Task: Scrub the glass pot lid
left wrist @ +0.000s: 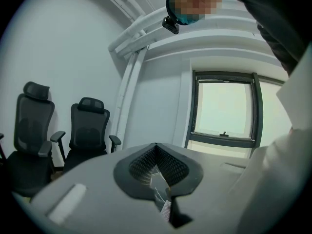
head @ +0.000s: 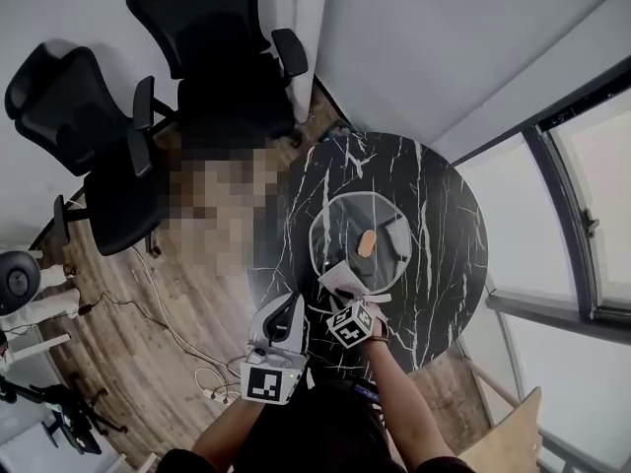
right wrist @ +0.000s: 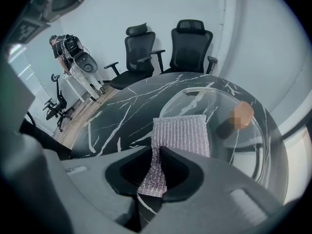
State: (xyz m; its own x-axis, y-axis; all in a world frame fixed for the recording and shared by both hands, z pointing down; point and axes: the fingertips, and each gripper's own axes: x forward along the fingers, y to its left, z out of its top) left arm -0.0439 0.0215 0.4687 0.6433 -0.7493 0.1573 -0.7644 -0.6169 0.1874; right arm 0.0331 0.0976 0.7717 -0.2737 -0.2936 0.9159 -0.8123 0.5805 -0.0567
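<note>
On the marble table: cloth meets lid

At the middle of the round black marble table (head: pixel 444 264) the glass pot lid (head: pixel 340 223) lies flat, its tan knob (head: pixel 367 242) pointing up. The right gripper (right wrist: pixel 158 152) reaches in from the near edge with its jaws clenched on one end of a silvery mesh scrubbing cloth (right wrist: pixel 181 133). The free end of the cloth spreads out over the near part of the lid, just beside the knob. From the head view, the cloth (head: pixel 340 279) overlaps the lid's near rim.

The left gripper (left wrist: pixel 156 150) is off the table's near-left edge, apart from the lid, and tilted up toward a window (left wrist: pixel 224 111). Its jaws are pressed together. A thin pale sliver shows in the slit between them, too small to identify. Two black office chairs (head: pixel 207 47) stand beyond the table by the wall.
</note>
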